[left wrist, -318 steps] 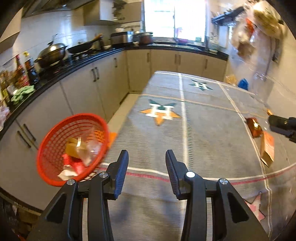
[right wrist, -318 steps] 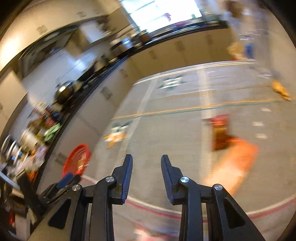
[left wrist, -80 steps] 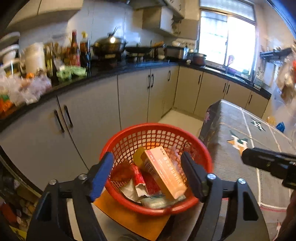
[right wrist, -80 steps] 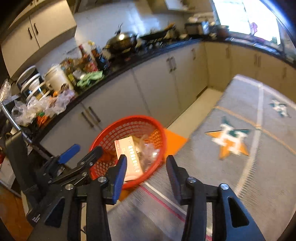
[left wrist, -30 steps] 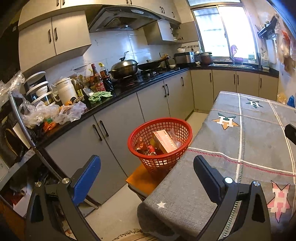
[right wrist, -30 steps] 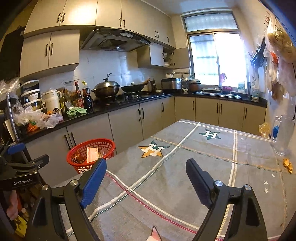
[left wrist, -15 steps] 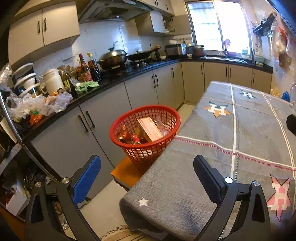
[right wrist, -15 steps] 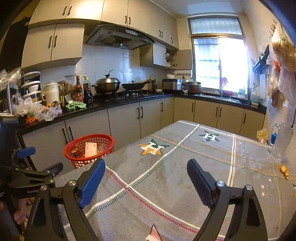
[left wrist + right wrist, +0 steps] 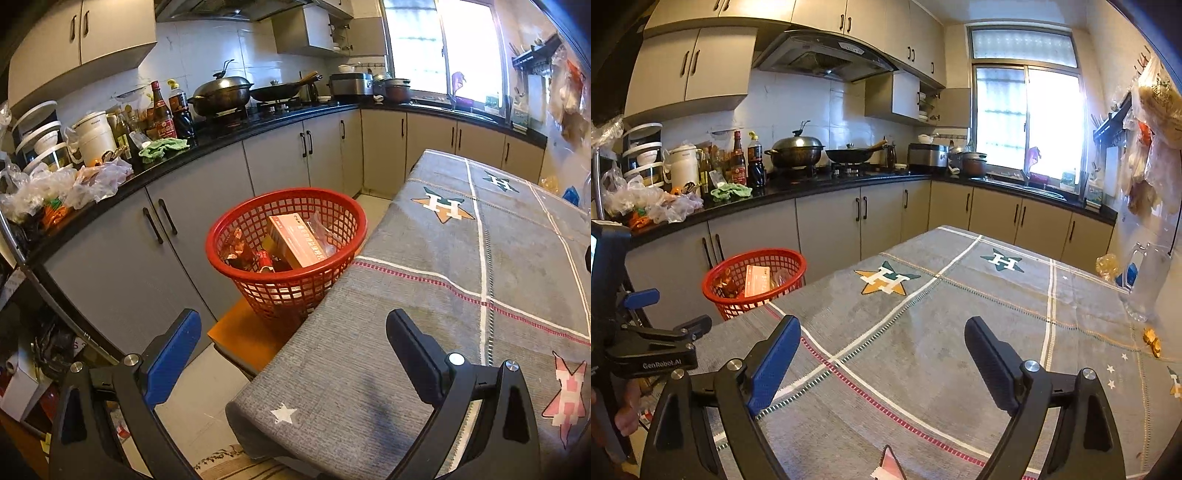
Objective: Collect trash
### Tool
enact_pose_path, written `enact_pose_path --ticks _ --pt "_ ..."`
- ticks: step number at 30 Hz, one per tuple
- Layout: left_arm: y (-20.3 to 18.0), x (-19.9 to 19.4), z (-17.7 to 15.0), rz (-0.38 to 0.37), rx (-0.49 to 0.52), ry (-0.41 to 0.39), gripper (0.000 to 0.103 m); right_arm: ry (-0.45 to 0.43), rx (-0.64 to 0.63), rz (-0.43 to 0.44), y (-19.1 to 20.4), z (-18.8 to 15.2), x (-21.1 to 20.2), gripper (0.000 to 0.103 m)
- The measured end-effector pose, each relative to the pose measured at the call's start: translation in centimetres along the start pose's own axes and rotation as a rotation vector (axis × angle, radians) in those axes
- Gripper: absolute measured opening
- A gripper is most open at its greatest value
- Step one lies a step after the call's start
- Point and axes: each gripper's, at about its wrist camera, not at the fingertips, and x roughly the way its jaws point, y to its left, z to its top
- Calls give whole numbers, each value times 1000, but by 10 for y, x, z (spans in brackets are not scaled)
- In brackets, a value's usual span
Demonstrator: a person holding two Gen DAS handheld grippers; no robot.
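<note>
Left wrist view showed the left gripper (image 9: 291,347) spread wide and empty over the near corner of the table (image 9: 424,317). Just beyond the table edge, a red basket (image 9: 286,245) stood on an orange stool (image 9: 247,332), holding a pink box (image 9: 297,242) and wrappers (image 9: 240,254). Right wrist view showed the right gripper (image 9: 882,354) likewise released above the cloth, with a small wrapper (image 9: 1151,341) lying far right near a glass jug (image 9: 1148,280).
</note>
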Motion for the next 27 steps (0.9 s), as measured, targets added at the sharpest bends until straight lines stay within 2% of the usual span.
enact_pose_path --ticks 10,27 --pt "6 4 1 -2 -21 5 100 17 -6 -8 0 -2 5 93" --pt "-2 -3 0 -17 2 -8 100 28 28 -8 -5 -3 6 93"
